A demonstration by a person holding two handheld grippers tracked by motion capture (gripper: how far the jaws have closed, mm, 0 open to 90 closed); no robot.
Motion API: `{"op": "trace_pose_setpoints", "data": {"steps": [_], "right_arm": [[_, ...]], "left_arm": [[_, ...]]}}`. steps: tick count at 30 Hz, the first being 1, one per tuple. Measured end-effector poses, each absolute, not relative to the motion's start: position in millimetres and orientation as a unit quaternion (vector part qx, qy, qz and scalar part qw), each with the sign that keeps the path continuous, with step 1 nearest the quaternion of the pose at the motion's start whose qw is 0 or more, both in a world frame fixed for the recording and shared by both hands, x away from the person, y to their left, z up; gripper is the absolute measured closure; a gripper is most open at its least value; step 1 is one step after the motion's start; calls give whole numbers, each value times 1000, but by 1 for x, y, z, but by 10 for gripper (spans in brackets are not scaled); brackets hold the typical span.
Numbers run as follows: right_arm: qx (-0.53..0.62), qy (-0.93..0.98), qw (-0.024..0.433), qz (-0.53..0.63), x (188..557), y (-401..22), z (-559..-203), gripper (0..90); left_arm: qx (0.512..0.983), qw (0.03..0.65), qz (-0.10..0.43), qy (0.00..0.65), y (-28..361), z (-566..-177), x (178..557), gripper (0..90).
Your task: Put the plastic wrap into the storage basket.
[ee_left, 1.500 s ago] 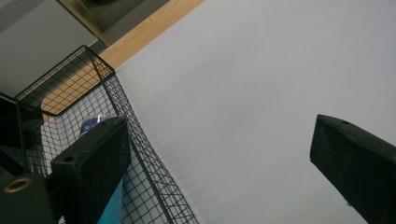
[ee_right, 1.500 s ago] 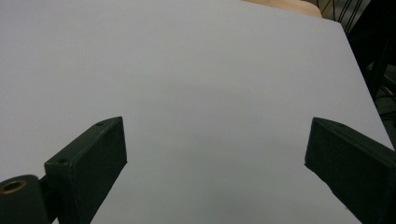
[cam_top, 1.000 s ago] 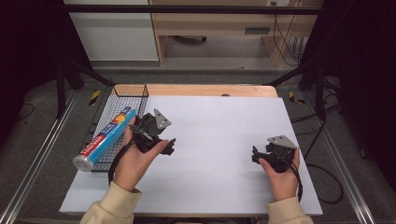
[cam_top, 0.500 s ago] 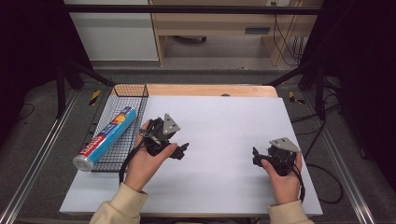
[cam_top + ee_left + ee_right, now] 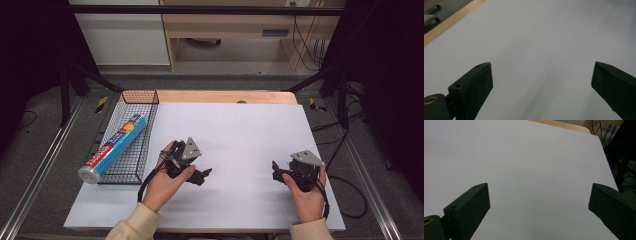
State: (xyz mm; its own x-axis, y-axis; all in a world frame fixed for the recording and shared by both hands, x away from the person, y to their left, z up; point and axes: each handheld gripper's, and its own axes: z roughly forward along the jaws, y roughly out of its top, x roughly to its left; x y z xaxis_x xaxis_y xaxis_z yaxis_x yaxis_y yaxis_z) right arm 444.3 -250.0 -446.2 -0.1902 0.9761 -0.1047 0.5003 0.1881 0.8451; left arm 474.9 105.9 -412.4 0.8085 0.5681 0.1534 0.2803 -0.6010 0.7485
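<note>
Print runs along the blue roll lying in the wire basket, but it's too small to read. Nothing else carries lettering.

Claws: two, a left claw and a right claw
Hands: two, a left hand and a right hand
Wire baskets: one wire basket
Foil boxes: one long blue box, lying in the basket
White sheets: one white sheet
Tabletops: one wooden tabletop
Jaws on each claw: two, black, wide apart
Grey plates: two, one on top of each claw
</note>
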Motion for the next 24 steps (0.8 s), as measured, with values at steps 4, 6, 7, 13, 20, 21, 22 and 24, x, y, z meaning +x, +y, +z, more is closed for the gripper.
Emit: {"op": "trace_pose_setpoints", "data": {"steps": [4,6,7,13,20,21,22,24], "right_arm": [[540,688,340,346,442,-254,-447,39],[542,688,337,346,440,-256,-448,39],[542,689,335,346,440,-257,-448,39],[543,695,320,345,436,-261,-452,39],[543,710,283,346,434,-264,-459,40],[541,715,282,341,434,-265,-460,43],[542,716,281,338,434,-265,-461,47],[542,719,282,333,435,-264,-463,59]], "left_arm": [[872,378,187,250,113,-424,476,37],[869,381,183,257,118,-430,478,37],[870,379,181,258,121,-433,479,38],[874,366,173,267,138,-451,480,40],[870,371,171,277,152,-463,473,40],[867,376,170,280,153,-464,472,40],[864,379,172,283,155,-465,471,40],[864,378,171,283,156,-466,469,41]]}}
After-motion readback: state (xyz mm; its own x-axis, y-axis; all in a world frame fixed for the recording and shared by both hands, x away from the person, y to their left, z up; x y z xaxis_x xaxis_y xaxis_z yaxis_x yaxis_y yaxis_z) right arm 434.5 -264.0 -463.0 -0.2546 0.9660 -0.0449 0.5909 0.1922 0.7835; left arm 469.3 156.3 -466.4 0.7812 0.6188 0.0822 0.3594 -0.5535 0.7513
